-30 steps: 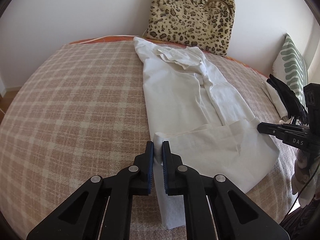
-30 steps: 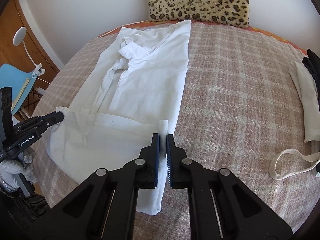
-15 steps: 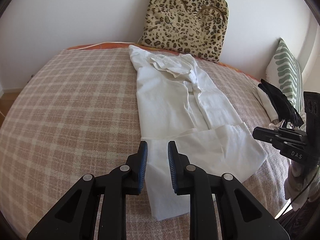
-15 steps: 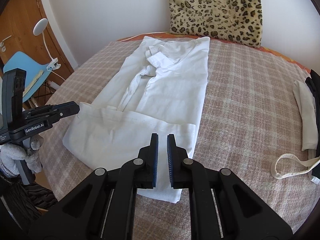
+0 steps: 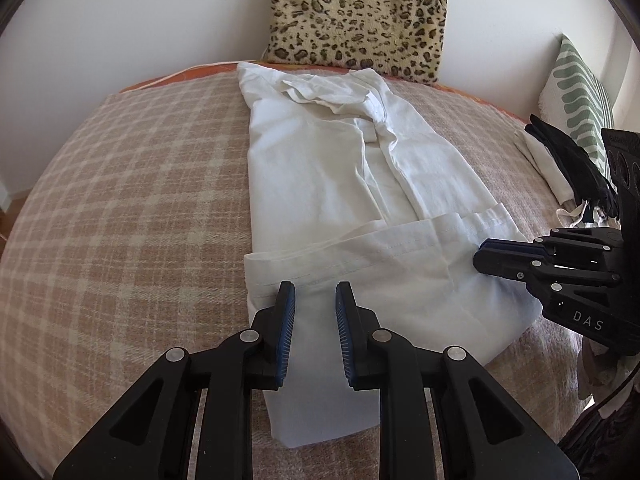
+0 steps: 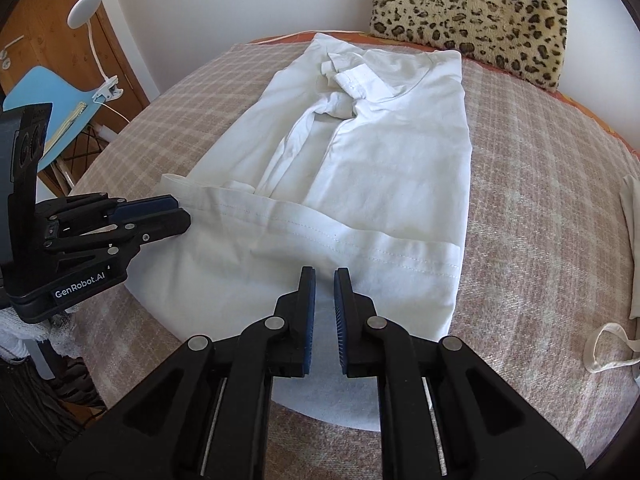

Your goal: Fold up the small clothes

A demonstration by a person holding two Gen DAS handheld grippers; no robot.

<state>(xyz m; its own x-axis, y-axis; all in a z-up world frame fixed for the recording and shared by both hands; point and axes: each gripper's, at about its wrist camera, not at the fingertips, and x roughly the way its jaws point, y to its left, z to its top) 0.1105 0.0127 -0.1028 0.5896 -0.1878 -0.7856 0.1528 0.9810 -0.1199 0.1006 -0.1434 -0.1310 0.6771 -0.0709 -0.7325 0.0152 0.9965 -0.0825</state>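
Matt white cloth shirt [image 5: 320,168] lies on a rough woven checked blanket [image 5: 120,200].

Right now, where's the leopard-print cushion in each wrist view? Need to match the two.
Left wrist: leopard-print cushion top centre, against the wall, behind the collar end of the white shirt.
Right wrist: leopard-print cushion top right, partly cropped by the frame edge.
Shared landmark: the white shirt, its collar end pointing at the cushion in both views.
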